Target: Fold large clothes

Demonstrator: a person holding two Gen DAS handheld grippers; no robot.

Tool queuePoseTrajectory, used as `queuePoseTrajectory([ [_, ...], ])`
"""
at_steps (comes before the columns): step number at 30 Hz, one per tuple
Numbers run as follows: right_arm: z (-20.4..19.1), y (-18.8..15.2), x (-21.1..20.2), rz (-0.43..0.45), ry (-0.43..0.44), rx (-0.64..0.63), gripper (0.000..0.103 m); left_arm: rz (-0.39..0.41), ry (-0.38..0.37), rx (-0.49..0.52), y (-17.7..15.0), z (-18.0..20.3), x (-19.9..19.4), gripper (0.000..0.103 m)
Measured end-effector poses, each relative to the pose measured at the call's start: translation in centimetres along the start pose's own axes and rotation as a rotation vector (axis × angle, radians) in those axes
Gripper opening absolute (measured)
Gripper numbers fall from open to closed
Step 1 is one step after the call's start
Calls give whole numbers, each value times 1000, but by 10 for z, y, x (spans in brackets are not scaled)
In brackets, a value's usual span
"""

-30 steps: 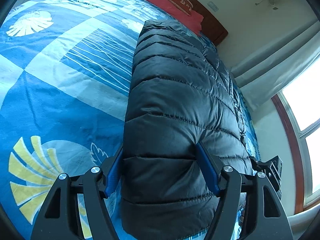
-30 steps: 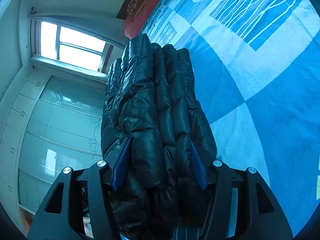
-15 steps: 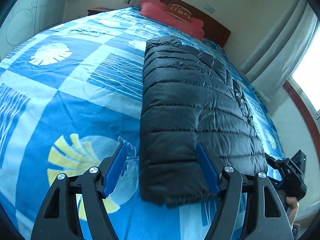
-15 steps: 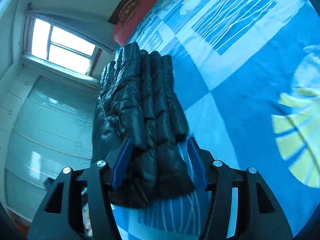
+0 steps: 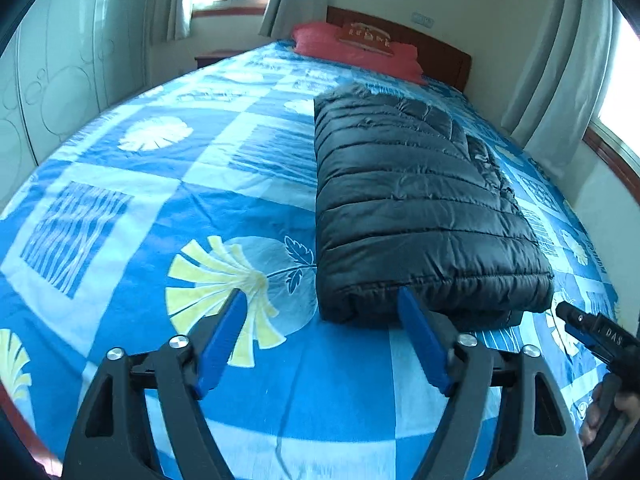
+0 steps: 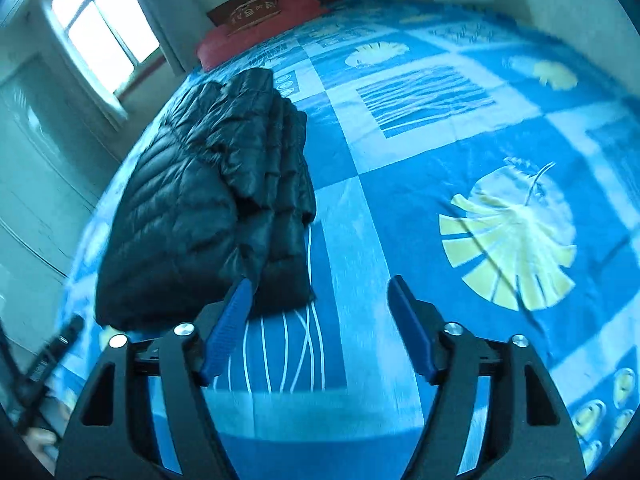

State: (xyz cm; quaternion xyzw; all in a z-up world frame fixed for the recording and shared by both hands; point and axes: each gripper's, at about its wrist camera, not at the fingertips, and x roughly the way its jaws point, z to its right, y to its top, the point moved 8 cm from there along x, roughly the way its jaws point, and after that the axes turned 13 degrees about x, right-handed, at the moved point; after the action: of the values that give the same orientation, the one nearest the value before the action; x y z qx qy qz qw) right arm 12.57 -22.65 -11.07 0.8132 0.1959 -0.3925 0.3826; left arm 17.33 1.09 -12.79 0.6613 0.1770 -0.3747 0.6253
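black puffer jacket (image 5: 420, 204) folded into a thick oblong, lying flat on the bed (image 5: 160, 200) over a blue patterned cover, long side running toward the headboard (image 5: 436, 50). it sits near one long edge of the bed, short end close to the foot edge. red pillow (image 5: 352, 50) at the head end, well apart from the jacket. left gripper (image 5: 322, 312): blue pads spreading apart, nothing between them, tips just short of the jacket's near end. right gripper (image 6: 320, 296): jaws also widening, empty; its left pad seems to overlap the jacket's corner, contact unclear in the blur.
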Motion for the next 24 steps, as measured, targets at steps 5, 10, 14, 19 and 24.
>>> queuePoseTrajectory([
  [5, -24, -11, -20, 57, -26, -87, 78, 40, 53, 55, 3, 8, -22, 77],
  [10, -49, -14, -37, 122, -41, -164, 83, 81, 94, 81, 8, 12, -40, 78],
  [14, -64, -16, -53, 169, -46, -207, 86, 102, 119, 86, 10, 14, -54, 79],
  [19, -75, -17, -64, 207, -44, -243, 89, 143, 152, 102, 15, 17, -70, 82],
  [24, -82, -19, -73, 224, -23, -255, 89, 160, 148, 98, 17, 20, -78, 82],
])
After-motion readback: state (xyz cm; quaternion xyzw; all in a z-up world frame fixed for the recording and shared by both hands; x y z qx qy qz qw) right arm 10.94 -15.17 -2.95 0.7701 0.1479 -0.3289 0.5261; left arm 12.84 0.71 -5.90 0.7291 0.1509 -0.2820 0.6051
